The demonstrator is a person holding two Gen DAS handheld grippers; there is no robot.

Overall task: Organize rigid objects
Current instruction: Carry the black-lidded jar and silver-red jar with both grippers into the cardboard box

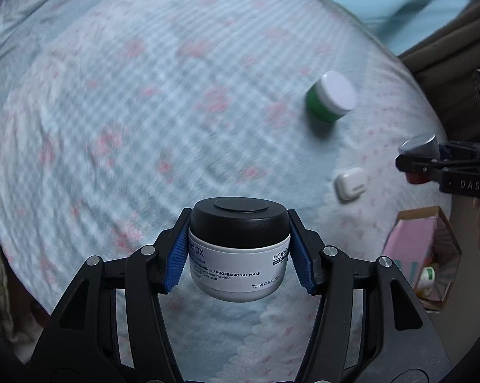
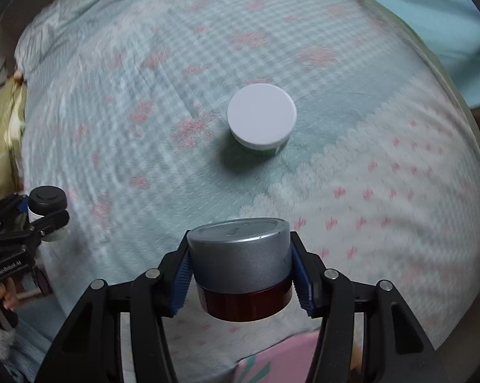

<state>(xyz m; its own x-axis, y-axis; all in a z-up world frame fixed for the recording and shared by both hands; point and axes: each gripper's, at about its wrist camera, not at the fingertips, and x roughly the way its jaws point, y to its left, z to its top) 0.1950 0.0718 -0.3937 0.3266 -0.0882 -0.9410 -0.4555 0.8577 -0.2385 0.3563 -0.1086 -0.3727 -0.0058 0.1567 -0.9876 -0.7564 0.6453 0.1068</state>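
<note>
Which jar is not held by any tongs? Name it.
The green jar with the white lid, standing on the blanket; the L'Oréal mask jar and silver-lidded red jar are gripped.

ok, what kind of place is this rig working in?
Probably a bedroom: the jars sit on a soft bed blanket with pink flowers. A green jar and an earbud case lie loose on it, and a curtain hangs nearby.

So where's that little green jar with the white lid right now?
The green jar sits free on the blue checked blanket, dead ahead in the right wrist view. In the left wrist view it's upper right, beyond the white earbud case.
</note>
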